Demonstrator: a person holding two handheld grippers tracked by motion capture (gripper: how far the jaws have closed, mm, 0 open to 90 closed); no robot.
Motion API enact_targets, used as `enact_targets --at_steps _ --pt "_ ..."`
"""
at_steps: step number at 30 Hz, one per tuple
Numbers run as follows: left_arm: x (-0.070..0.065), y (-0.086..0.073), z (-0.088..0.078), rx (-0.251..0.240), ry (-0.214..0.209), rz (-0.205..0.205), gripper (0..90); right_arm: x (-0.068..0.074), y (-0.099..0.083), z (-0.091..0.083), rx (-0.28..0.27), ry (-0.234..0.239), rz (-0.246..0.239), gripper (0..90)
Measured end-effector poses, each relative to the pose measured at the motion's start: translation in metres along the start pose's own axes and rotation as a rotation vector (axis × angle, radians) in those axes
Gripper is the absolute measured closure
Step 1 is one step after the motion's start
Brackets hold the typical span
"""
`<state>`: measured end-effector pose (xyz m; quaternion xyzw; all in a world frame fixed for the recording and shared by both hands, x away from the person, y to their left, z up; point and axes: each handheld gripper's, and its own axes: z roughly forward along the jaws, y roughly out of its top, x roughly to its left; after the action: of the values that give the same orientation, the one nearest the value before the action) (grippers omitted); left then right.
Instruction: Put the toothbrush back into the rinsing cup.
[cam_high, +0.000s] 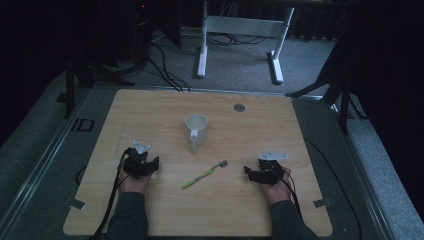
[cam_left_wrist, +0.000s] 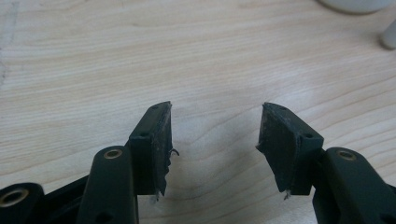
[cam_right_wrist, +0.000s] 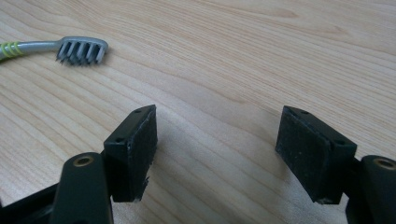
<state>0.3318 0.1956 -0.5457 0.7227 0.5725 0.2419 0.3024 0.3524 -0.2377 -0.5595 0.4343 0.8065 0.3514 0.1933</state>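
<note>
A white mug (cam_high: 196, 127) stands upright near the middle of the wooden table (cam_high: 150, 107), its handle toward me. A green and grey toothbrush (cam_high: 204, 174) lies flat in front of it, bristle head at the right end. My left gripper (cam_high: 150, 163) rests low at the table's left, jaws open with bare wood between them (cam_left_wrist: 215, 135); the mug's base (cam_left_wrist: 355, 4) peeks in at the top right. My right gripper (cam_high: 248, 172) sits at the right, open and empty (cam_right_wrist: 217, 140), with the toothbrush head (cam_right_wrist: 81, 50) to the upper left.
A round grey grommet (cam_high: 239, 107) is set in the table's far side. Behind the table stand a white desk frame (cam_high: 240, 40) and dark stands with cables on the grey floor. Tape marks the table's near corners (cam_high: 75, 203).
</note>
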Motion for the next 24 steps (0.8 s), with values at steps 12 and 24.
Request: enact_targets --at_steps 12,24 --pt "0.000 0.010 -0.029 -0.055 -0.074 0.023 45.2 0.000 0.000 0.000 0.001 0.000 0.000 28.6" --pt "-0.012 0.022 -0.048 -0.098 -0.134 0.083 44.6 0.000 0.000 0.000 0.000 0.000 0.001 28.6"
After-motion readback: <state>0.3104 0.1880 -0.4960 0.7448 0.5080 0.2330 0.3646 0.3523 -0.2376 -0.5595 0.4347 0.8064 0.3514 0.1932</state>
